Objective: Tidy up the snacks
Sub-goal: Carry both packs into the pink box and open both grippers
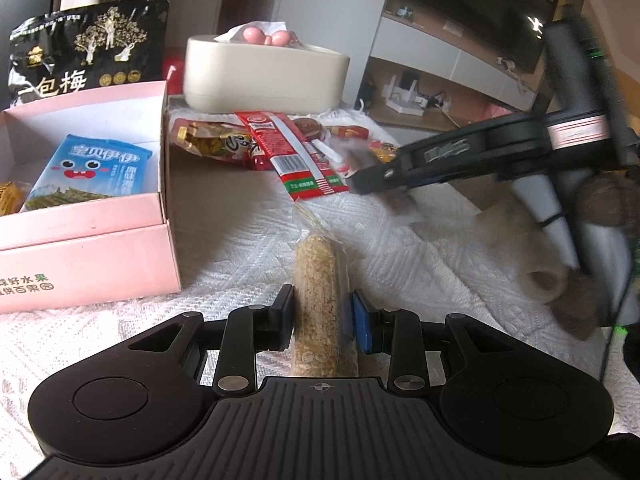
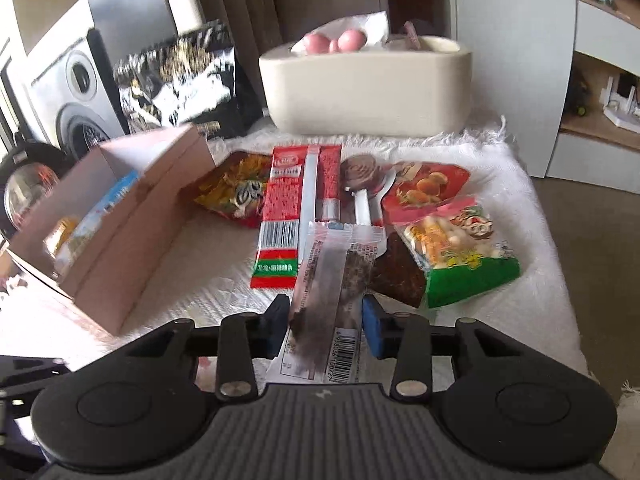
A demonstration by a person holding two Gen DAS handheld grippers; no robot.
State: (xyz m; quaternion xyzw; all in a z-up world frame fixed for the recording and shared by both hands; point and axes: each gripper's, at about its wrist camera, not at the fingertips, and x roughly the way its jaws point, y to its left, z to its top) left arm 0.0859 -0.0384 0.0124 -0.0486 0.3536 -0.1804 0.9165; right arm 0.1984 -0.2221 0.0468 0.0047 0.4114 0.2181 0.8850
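In the left wrist view my left gripper (image 1: 322,300) is shut on a grain bar (image 1: 318,268) in a clear wrapper, held just above the white cloth (image 1: 248,248). A pink box (image 1: 88,216) stands open to its left with a blue packet (image 1: 92,176) inside. My right gripper (image 1: 372,180) reaches in from the right over the snack pile. In the right wrist view that right gripper (image 2: 326,306) is shut on a dark snack bar (image 2: 328,280) in a clear and white wrapper. The pink box (image 2: 132,216) is to its left.
Loose snacks lie on the cloth: a red packet (image 2: 280,216), a green and yellow packet (image 2: 460,248), a brown packet (image 2: 400,276). A cream tissue box (image 2: 360,92) stands behind them. A black bag (image 1: 88,48) leans behind the pink box. The cloth's right edge (image 2: 552,280) drops off.
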